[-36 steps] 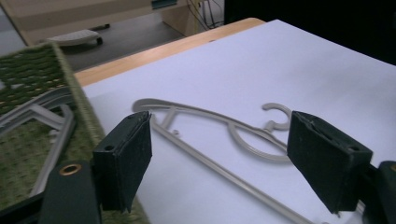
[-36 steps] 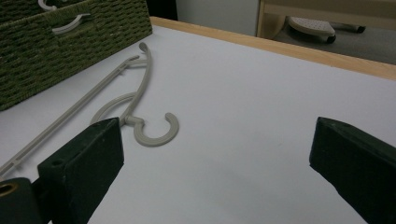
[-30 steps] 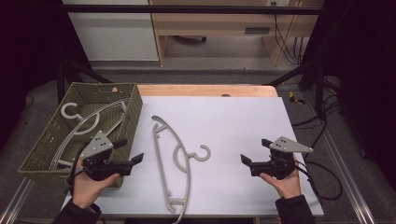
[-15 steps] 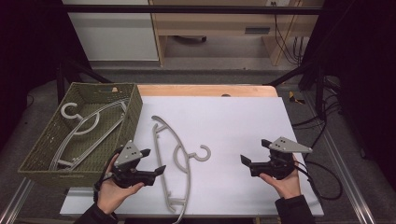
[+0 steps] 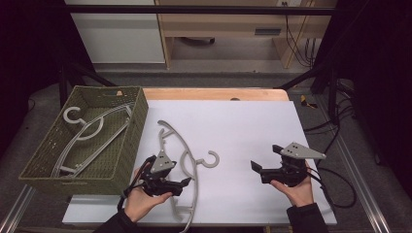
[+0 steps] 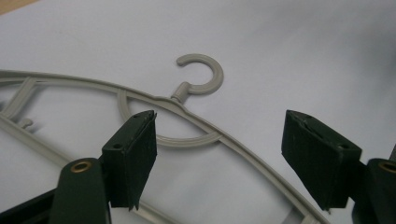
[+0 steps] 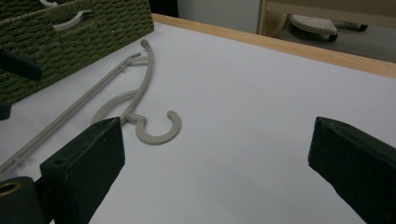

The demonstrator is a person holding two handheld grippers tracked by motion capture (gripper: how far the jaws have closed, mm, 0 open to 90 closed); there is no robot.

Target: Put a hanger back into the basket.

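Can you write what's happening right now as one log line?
left gripper: open, closing over hanger | right gripper: open, idle | basket: hangers inside

Black tongs (image 5: 186, 183) w/ grey tri plates, brass screws, black cables, dark sleeves.

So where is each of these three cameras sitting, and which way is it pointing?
High view: above the person's side, looking forward and down on the white table; both forearms, the left gripper and right gripper show.
Left gripper view: rides on that gripper, looking along its open jaws, down at the grey hanger close below.
Right gripper view: rides low on the right gripper, looking across the table between its open jaws toward the green basket.
Shared: all three show the hanger on the table.
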